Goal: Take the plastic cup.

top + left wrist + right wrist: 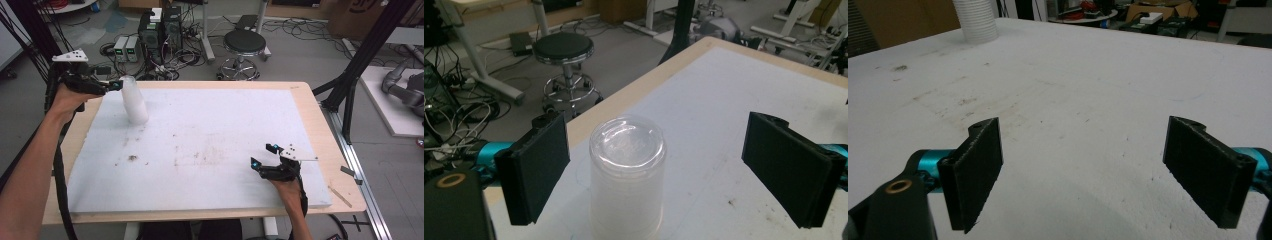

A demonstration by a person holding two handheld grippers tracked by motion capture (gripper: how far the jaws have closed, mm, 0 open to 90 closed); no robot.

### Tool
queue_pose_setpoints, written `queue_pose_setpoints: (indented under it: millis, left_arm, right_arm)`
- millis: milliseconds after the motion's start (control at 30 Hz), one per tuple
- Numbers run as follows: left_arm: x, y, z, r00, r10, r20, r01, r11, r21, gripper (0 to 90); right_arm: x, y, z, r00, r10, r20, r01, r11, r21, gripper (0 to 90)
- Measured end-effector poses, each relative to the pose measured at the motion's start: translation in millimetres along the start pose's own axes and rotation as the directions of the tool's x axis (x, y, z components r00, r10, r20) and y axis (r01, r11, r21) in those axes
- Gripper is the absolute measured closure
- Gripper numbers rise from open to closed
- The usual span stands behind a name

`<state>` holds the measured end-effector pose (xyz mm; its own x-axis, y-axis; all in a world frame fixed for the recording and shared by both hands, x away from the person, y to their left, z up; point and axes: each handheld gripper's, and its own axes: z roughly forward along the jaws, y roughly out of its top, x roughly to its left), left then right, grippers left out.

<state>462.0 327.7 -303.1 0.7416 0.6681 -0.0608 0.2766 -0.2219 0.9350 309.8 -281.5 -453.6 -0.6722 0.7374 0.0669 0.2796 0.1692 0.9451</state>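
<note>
A stack of translucent white plastic cups [134,101] stands upside down near the far left corner of the white board [210,125]. My left gripper [116,86] hovers just left of its top, open. In the left gripper view the cup stack [626,175] stands between and a little beyond the two black pads [536,167], with a gap on each side. My right gripper [264,156] rests low over the board's near right part, open, nothing between its pads [975,172]. From there the cup stack [975,20] shows far off at the top left.
The board lies on a wooden table [320,130] and carries a few dark smudges [132,158]. Beyond the far edge stand a black stool [244,47], computer boxes with cables [160,35] and a black frame post [360,65] at the right.
</note>
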Motion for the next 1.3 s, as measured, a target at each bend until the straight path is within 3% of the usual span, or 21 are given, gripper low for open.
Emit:
queue_pose_setpoints:
  millis: [267, 467, 700, 1000, 1300]
  left_arm:
    - [2.9, 3.1, 17.3, 1.0, -0.006, -0.008, 0.007, 0.9992, 0.039, 11.8]
    - [4.5, 3.9, 29.0, 0.9994, -0.003, -0.036, 0.006, 0.9959, 0.091, 11.8]
    - [7.5, -5.3, 38.0, 0.9983, -0.018, -0.055, 0.025, 0.9902, 0.137, 11.8]
    - [5.9, -15.6, 49.9, 0.9975, -0.011, -0.069, 0.026, 0.9753, 0.219, 11.9]
    - [5.0, -19.5, 54.0, 0.9955, -0.006, -0.095, 0.029, 0.9704, 0.24, 12.9]
  right_arm:
    - [0.1, 0.1, 0.2, 1.0, 0.0, 0.002, 0.0, 1.0, 0.002, 15.8]
    - [-0.2, 0.1, 0.1, 1.0, -0.001, -0.001, 0.001, 1.0, 0.001, 15.8]
    - [-0.2, 0.0, 0.0, 1.0, 0.002, -0.005, -0.002, 1.0, -0.002, 15.8]
    - [-0.3, 0.1, 0.1, 1.0, 0.003, -0.006, -0.003, 1.0, 0.0, 15.8]
    - [-0.4, 0.1, 0.2, 1.0, 0.002, -0.006, -0.002, 1.0, 0.001, 15.8]
